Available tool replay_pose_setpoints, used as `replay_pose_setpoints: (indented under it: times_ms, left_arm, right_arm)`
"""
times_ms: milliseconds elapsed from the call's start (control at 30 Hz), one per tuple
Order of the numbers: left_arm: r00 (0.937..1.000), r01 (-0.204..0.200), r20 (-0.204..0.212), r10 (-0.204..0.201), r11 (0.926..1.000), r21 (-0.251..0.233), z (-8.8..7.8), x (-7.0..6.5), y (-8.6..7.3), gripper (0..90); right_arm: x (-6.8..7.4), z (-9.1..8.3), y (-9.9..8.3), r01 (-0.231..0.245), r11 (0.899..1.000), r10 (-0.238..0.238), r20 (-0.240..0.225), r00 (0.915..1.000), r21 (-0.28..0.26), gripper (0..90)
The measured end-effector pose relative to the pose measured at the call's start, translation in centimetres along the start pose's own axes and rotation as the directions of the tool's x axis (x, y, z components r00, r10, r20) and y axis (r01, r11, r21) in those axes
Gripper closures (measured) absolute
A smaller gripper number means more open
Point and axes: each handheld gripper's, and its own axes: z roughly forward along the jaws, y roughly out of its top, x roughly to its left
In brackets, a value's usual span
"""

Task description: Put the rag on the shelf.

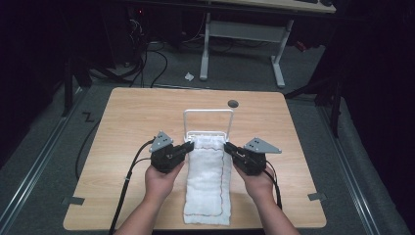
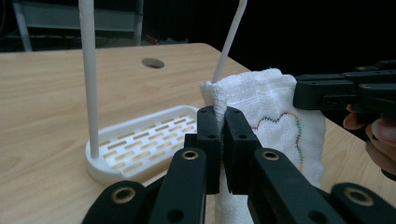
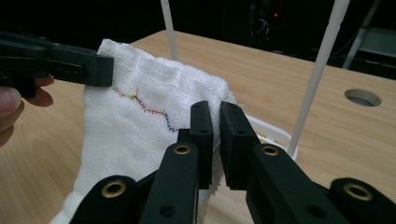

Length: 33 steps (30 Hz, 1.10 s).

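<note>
**Two grippers lift a towel by its far corners**

Nearest, a white towel (image 1: pixel 208 188) lies lengthwise on the desk (image 1: pixel 122 147), its far edge raised. The left gripper (image 1: pixel 188 147) and right gripper (image 1: pixel 228 148) each have fingers clamped on a far corner. Soft, light cloth will sag between grips. Just behind stands a white towel rack (image 1: pixel 208 113), close enough to snag.

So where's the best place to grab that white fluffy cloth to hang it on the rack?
By its two far corners, one from each side. The white woven cloth with rainbow stitching is long and floppy, so pinching both corners keeps its short edge spread. That is how it is held now: the left gripper and right gripper each clamp a corner beside the white wire towel rack.
</note>
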Motion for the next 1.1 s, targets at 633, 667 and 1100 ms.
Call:
replay_pose_setpoints:
  times_ms: [633, 667, 1100]
  left_arm:
    - [0.9954, -0.096, -0.021, 0.094, 0.9855, -0.140, -2.6, -2.1, 7.4, 86.4]
    - [0.9950, -0.100, -0.021, 0.098, 0.9842, -0.146, -2.7, -2.1, 7.8, 86.4]
    - [0.9881, -0.154, -0.041, 0.148, 0.9679, -0.199, -4.0, -2.7, 11.2, 86.4]
  right_arm:
    - [0.9, -2.8, 7.4, 0.051, 0.985, -0.046, 0.033, 0.9984, -0.162, 84.5]
    - [0.9, -2.9, 7.7, 0.054, 0.984, -0.049, 0.035, 0.9982, -0.171, 84.5]
    - [1.0, -3.8, 10.8, 0.071, 0.967, -0.066, 0.029, 0.9974, -0.245, 84.5]
